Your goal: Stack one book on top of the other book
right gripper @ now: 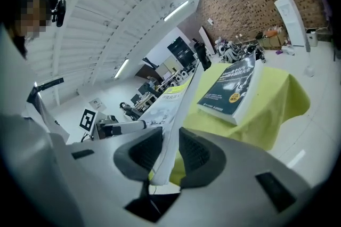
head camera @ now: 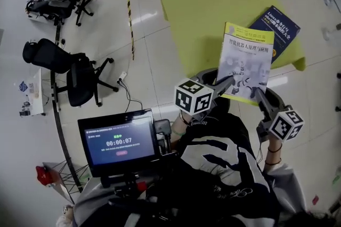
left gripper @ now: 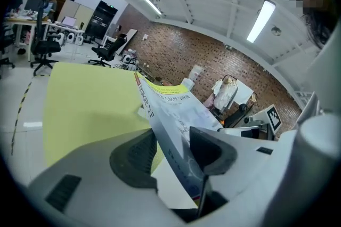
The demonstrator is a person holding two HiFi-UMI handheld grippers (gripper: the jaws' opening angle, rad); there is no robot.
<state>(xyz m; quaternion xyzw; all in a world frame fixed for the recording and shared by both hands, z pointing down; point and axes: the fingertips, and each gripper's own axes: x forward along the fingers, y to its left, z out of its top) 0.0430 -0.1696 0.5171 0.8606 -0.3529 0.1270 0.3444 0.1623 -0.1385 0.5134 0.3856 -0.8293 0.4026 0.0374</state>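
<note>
A yellow-and-white book (head camera: 246, 61) hangs tilted in the air over the near edge of the yellow-green table (head camera: 213, 2). My left gripper (head camera: 226, 83) is shut on its near left corner, at the spine side (left gripper: 170, 108). The right gripper (head camera: 257, 94) is shut on its near right corner, with the thin page edge (right gripper: 184, 95) pinched between the pads. A dark blue book (head camera: 279, 29) lies flat on the table's right side, beyond the lifted book. In the right gripper view the blue book (right gripper: 232, 87) rests on the cloth ahead of the jaws.
A screen with a running timer (head camera: 120, 140) stands at the lower left, close to the person's body. Black office chairs (head camera: 69, 74) and a desk stand on the floor at the left. A striped tape line (head camera: 129, 18) runs along the floor beside the table.
</note>
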